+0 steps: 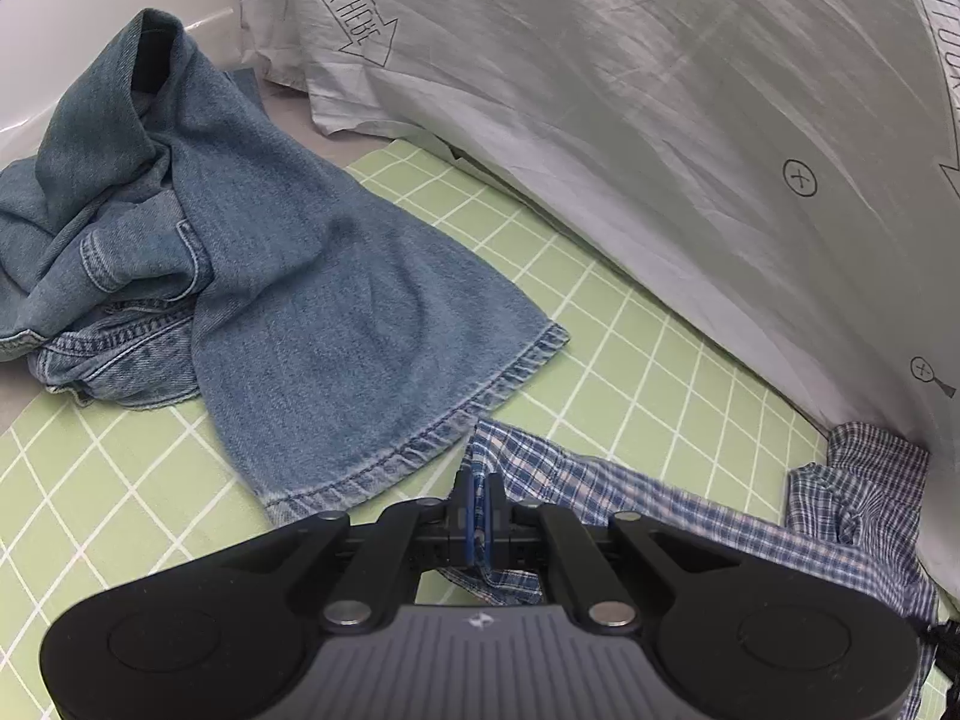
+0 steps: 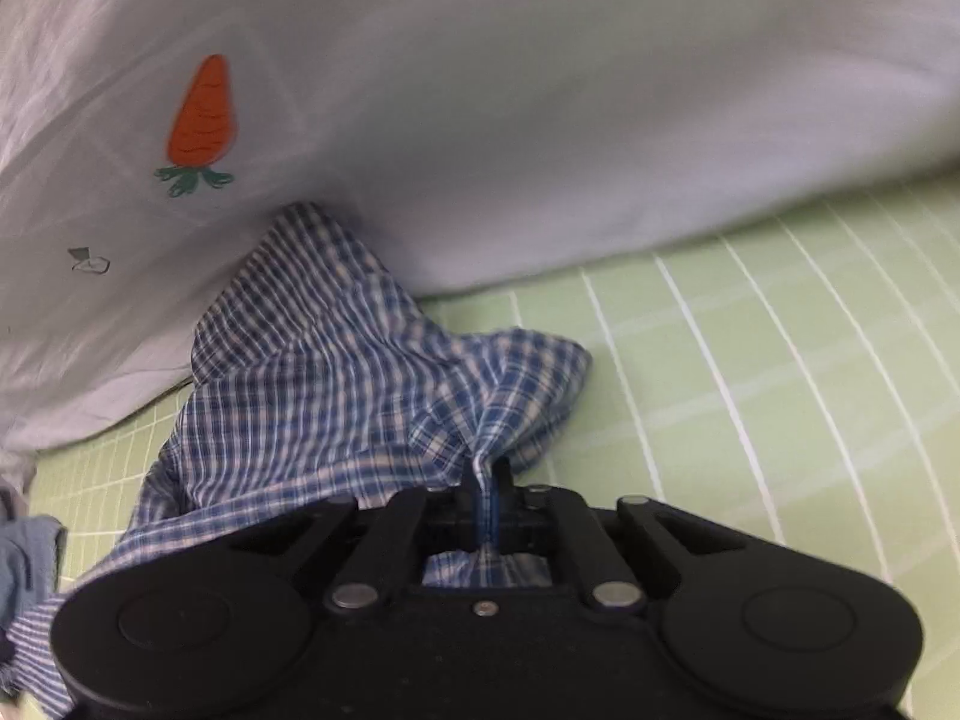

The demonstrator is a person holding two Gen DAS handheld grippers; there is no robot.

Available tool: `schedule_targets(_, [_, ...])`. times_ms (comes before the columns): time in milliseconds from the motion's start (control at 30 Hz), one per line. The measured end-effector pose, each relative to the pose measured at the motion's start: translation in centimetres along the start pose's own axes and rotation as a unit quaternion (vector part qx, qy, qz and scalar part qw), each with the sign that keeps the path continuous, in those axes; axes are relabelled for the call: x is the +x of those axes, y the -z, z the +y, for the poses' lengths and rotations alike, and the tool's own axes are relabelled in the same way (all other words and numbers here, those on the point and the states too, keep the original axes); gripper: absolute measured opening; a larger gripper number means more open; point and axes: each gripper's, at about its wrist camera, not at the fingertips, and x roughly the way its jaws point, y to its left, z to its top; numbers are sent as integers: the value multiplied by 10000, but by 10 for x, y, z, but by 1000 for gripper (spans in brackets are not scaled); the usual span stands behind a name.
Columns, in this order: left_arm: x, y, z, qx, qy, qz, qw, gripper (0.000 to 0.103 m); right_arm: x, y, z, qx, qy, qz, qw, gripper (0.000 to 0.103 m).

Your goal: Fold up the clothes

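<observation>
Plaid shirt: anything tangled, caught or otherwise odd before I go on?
Yes. The far part of the plaid shirt is tucked under the edge of the white printed sheet, so it may drag. The left tool and right tool are both shut on it. The jeans lie crumpled beside it.

Plaid garment (image 2: 312,396): blue-and-white check. Denim garment (image 1: 270,276): faded blue. Mat (image 2: 780,360): light green, white grid. Cloth (image 2: 540,120): white, orange carrot print (image 2: 201,114).
</observation>
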Motion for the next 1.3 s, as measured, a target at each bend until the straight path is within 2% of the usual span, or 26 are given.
schedule_targets(100, [-1,1,4,-46,-43,-9,10000,3,3,-8,7,-230,9,-119,9997,2])
schedule_targets(267, [1,5,9,-74,-216,41,9997,2,13,-10,-2,-91,232,-142,9996,2])
schedule_targets(333, [0,5,8,8,-329,10,9995,0,10,-7,1,-212,301,-192,9991,5])
schedule_targets(367, [-2,5,8,26,-314,-10,9995,0,5,-6,3,-282,378,-243,9986,21])
schedule_targets(400, [-3,5,7,30,-250,-21,9997,0,0,-4,6,-351,458,-295,9979,50])
schedule_targets(467, [-5,6,3,93,-125,-25,9999,0,-15,4,8,-489,547,-411,9965,79])
schedule_targets(567, [-2,11,-7,255,-156,97,9995,4,-40,20,8,-650,680,-497,9943,83])
schedule_targets(600, [0,12,-10,287,-198,140,9993,7,-47,27,7,-702,715,-462,9939,85])
schedule_targets(633, [2,15,-10,268,-285,177,9991,21,-55,34,5,-748,765,-436,9933,85])
schedule_targets(667, [5,17,-10,253,-362,235,9987,31,-62,43,3,-783,807,-408,9928,87])
schedule_targets(700, [7,19,-10,237,-439,294,9983,50,-69,52,1,-816,847,-379,9923,90])
schedule_targets(733, [9,21,-10,227,-495,347,9979,61,-76,60,-3,-808,886,-345,9922,90])
schedule_targets(867, [17,28,-7,253,-475,526,9972,67,-96,86,-15,-637,909,-141,9937,90])
schedule_targets(967, [25,33,-8,251,-460,634,9966,67,-101,99,-18,-536,976,7,9938,90])
schedule_targets(1033, [30,35,-10,328,-339,700,9964,61,-102,104,-18,-433,1022,51,9938,90])
schedule_targets(1067, [31,36,-12,420,-375,678,9961,57,-101,105,-19,-347,995,66,9944,90])
schedule_targets(1133, [33,38,-17,604,-447,633,9952,35,-100,105,-17,-211,869,67,9960,90])
schedule_targets(1167, [33,39,-19,670,-456,609,9948,30,-99,104,-14,-193,828,43,9964,90])
schedule_targets(1200, [31,38,-22,665,-391,584,9953,16,-98,103,-11,-180,790,17,9967,90])
schedule_targets(1300, [24,36,-28,650,-195,508,9964,13,-99,100,-3,-169,668,-59,9976,90])
